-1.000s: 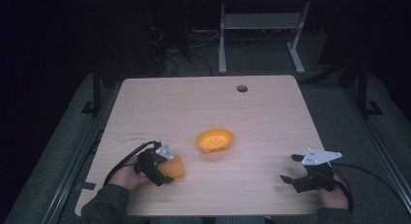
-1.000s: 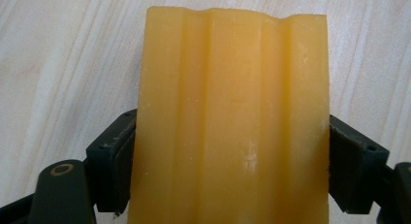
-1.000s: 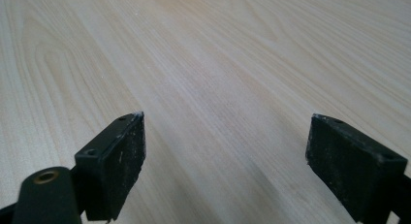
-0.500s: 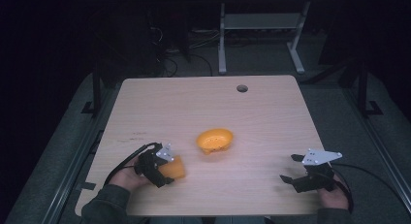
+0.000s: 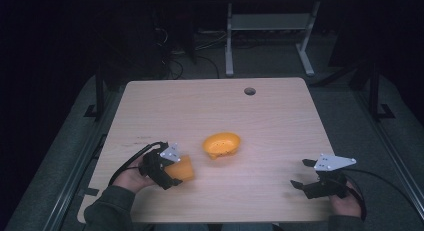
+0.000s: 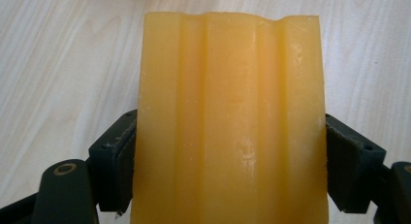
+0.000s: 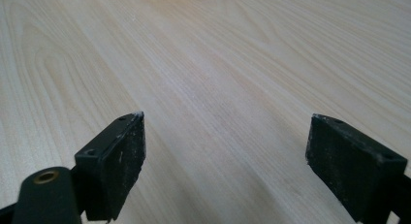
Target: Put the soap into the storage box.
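My left gripper [image 5: 172, 172] clamps the ribbed orange block [image 6: 228, 122] low over the table's [image 5: 280, 116] near-left area, beside the orange bowl [image 5: 222, 144]. Smooth sides could slip from the pads. Right gripper [image 5: 305, 181] rests released, jaws apart.

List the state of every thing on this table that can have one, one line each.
left gripper: shut on the orange block, low over the table.
orange block: clamped between the jaws by its sides.
orange bowl: tilted on the table, free of both grippers.
right gripper: open, nothing between its jaws.
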Tool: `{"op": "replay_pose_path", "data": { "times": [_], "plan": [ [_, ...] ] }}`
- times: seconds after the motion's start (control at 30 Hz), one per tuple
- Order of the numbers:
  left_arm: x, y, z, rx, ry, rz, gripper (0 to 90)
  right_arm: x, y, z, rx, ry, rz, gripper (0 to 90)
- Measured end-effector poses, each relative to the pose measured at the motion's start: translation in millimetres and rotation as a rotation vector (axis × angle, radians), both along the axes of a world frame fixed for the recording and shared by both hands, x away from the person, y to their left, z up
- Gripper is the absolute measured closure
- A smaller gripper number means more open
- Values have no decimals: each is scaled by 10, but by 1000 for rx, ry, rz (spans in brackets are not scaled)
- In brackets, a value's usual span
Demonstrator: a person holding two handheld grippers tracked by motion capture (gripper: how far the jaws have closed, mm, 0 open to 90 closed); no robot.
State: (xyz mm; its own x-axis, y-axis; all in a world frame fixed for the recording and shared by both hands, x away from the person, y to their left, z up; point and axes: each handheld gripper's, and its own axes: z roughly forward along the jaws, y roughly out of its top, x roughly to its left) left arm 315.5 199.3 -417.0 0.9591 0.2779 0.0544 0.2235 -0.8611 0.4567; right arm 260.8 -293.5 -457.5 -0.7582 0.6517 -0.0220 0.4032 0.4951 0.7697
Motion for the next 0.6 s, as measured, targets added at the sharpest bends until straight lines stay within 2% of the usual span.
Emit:
{"op": "replay_pose_path", "data": {
  "times": [0.6],
  "plan": [
    [270, -149, 169, -2, 30, -35, 205, 3, -11, 5, 10, -11, 7, 137]
  ]
}}
